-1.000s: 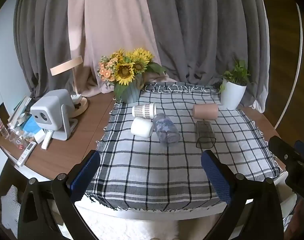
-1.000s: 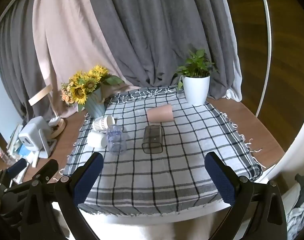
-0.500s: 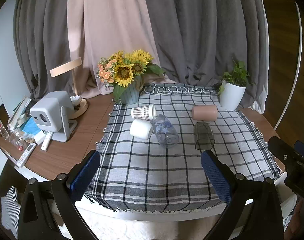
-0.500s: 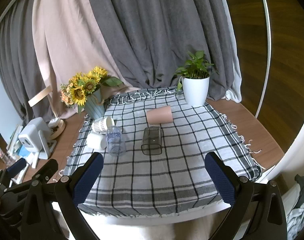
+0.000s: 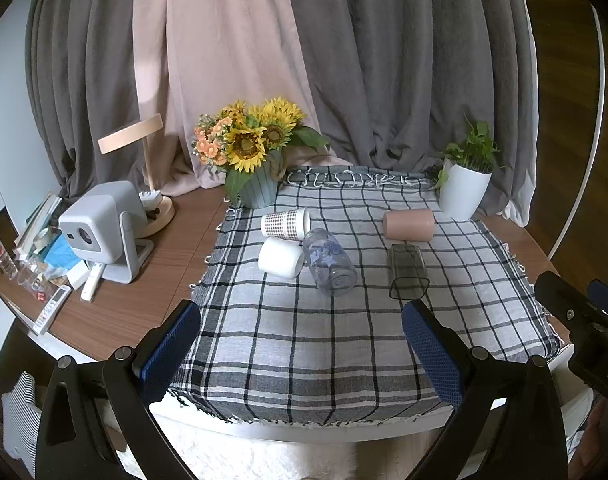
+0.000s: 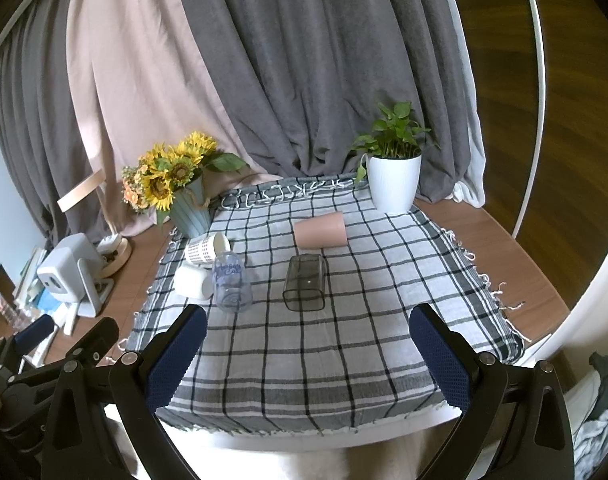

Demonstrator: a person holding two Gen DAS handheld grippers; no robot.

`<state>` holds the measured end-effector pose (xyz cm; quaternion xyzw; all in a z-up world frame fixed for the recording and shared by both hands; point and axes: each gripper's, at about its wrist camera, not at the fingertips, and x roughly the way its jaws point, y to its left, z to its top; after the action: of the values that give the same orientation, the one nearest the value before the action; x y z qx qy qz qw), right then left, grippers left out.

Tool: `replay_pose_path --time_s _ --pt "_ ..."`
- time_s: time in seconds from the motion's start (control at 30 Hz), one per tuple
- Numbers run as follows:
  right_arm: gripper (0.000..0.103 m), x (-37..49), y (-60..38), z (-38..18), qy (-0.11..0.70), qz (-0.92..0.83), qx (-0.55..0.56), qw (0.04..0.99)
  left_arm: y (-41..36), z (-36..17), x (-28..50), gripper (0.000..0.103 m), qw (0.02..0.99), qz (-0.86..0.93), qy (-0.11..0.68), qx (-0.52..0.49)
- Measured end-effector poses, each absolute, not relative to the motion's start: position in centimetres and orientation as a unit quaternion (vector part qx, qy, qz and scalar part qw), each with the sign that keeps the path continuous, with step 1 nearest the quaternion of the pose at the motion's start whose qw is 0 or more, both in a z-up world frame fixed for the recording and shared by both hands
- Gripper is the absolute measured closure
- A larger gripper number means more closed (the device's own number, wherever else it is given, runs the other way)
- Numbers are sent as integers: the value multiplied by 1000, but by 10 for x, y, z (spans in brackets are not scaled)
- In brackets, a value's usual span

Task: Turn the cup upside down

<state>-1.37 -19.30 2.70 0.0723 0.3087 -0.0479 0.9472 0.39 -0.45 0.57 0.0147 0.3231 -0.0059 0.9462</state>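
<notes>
Right wrist view, right gripper [image 6: 306,354] spread wide, smoky cup [image 6: 306,282] on its side well ahead.

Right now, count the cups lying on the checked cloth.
5, all on their sides: patterned cup and white cup at the left, clear printed cup beside them, dark clear cup in the middle, pink cup behind it.

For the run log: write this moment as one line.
phase: before reach | left gripper: open, empty | right gripper: open, empty | cups: five on their sides on checked cloth | none flipped
</notes>
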Motion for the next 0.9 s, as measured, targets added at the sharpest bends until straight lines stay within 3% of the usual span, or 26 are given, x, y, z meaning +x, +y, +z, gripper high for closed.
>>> replay_pose_path --time_s 0.9 --pt "1 -13 -195 27 310 -48 72 947 -5 6 3 0 946 -6 324 15"
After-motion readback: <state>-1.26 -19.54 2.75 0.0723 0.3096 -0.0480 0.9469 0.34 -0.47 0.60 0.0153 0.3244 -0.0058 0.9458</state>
